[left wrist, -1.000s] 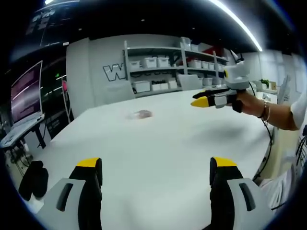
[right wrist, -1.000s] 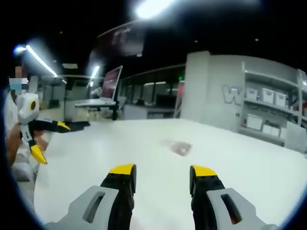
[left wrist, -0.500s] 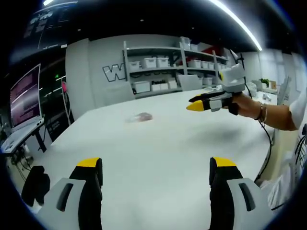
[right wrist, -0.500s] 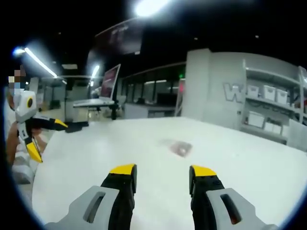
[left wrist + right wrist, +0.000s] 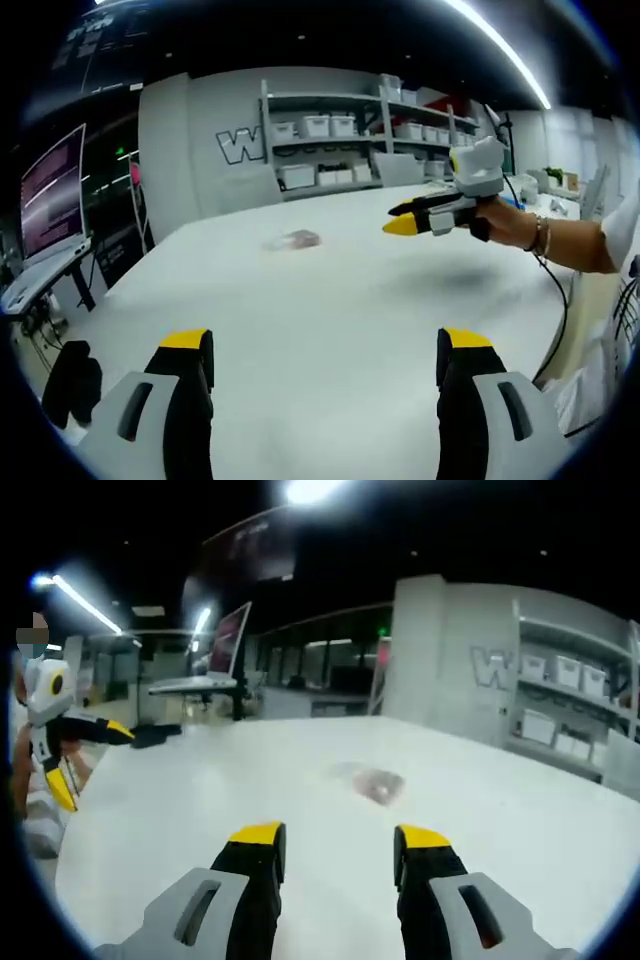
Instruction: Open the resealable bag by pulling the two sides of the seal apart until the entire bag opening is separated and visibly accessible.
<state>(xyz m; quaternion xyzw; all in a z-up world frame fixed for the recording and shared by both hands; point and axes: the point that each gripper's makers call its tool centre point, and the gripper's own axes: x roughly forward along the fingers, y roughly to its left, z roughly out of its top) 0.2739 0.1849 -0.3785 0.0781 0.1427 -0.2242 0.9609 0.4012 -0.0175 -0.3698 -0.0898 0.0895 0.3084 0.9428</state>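
Observation:
A small clear resealable bag (image 5: 293, 240) with something pinkish inside lies flat on the white table (image 5: 330, 310), far from both grippers; in the right gripper view the bag (image 5: 372, 783) sits ahead of the jaws. My left gripper (image 5: 320, 350) is open with nothing between its jaws, low over the near table. My right gripper (image 5: 335, 837) is open and empty as well. In the left gripper view the right gripper (image 5: 402, 220) hovers at the right, held by a hand. The left gripper (image 5: 85, 755) shows at the far left of the right gripper view.
Shelves with white bins (image 5: 340, 140) line the back wall. A desk with a monitor (image 5: 50, 195) stands left of the table, and a dark chair (image 5: 70, 375) sits by the near left edge. A cable (image 5: 555, 310) hangs off the table's right side.
The right gripper has moved forward over the table toward the bag, which now looks slightly closer. The left gripper has barely moved. Both stay open.

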